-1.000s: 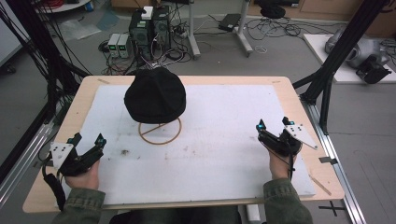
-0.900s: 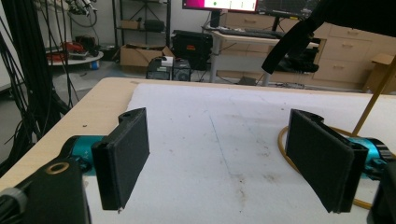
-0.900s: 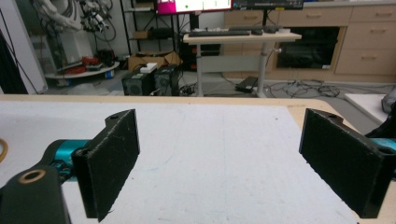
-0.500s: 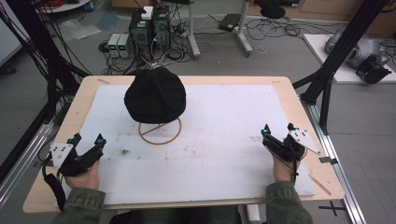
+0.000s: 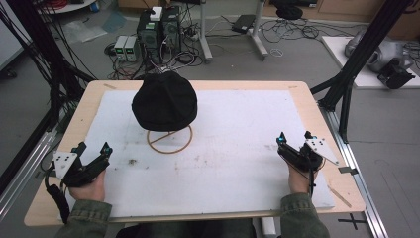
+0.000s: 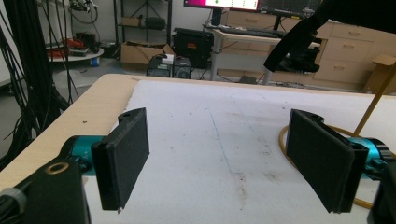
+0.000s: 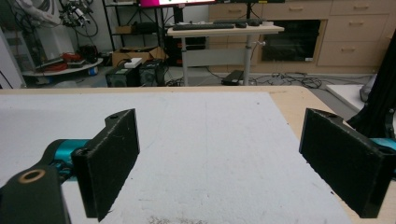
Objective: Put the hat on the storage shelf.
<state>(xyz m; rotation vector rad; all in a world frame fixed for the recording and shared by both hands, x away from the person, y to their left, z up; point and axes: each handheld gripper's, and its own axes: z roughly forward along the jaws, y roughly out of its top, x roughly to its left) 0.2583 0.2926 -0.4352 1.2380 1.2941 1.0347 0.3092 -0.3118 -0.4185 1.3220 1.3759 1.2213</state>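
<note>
Overhead, a person sits at a wooden table (image 5: 317,106) covered by a white mat (image 5: 237,148), with a claw in each hand. The left claw (image 5: 92,148) rests near the table's left front corner, and the right claw (image 5: 295,137) rests near the right edge. Both point forward across the mat, well apart from each other.

A black hat (image 5: 164,101) sits toward the back of the mat, left of center. It is draped over a thin wire stand whose round base ring (image 5: 169,139) lies flat on the mat, so the hat keeps its domed shape and stays lifted clear of the surface.

From the left claw's own camera, its 2 black jaws stand wide apart with nothing between them, and part of the ring shows beside the right-hand jaw. From the right claw's own camera, its jaws are also spread wide and hold nothing, with bare mat ahead.

Judging by this, both claws are parked at the sides, ready, with the hat not yet reached for. The left claw lies nearer to it.
</note>
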